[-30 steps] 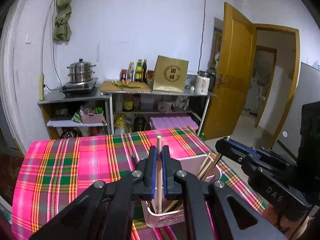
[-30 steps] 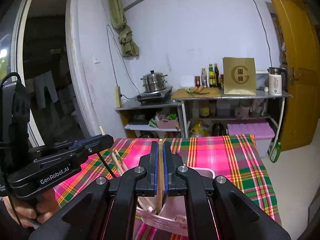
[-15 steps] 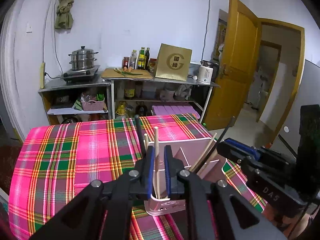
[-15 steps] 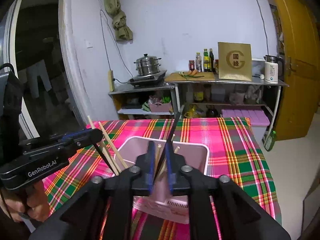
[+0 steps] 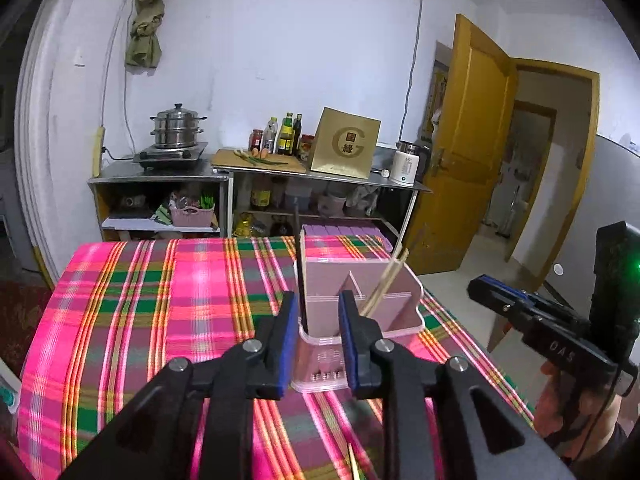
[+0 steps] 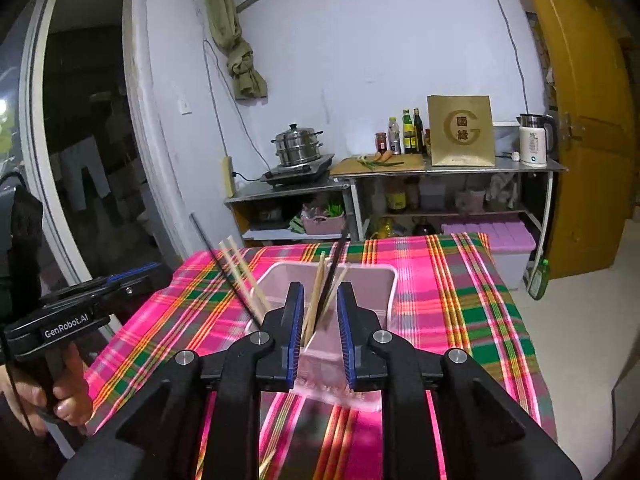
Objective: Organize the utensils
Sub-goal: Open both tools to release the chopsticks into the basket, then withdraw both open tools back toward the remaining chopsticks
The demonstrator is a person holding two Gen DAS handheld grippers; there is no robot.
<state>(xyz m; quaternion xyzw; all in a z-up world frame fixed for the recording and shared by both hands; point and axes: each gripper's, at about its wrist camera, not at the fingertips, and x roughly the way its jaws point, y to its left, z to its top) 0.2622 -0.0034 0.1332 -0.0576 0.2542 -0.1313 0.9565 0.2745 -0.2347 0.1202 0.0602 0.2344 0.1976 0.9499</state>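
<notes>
Standing chopsticks (image 6: pixel 320 292) fill the pink holder (image 5: pixel 400 300); both grippers' fingers (image 5: pixel 286 336) (image 6: pixel 294 328) have just parted, gripping nothing.

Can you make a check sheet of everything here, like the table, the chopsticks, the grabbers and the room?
Surface: table with pink plaid cloth.
Job's things: pink holder upright, chopsticks leaning inside; another chopstick tip at the near edge.
Clutter: nothing seen on the cloth.
Grippers: left gripper and right gripper open, jaws just opened, nothing between the pads.
Cables: cord to the cooktop.
Surroundings: shelves, steamer pot, kettle, open door.
</notes>
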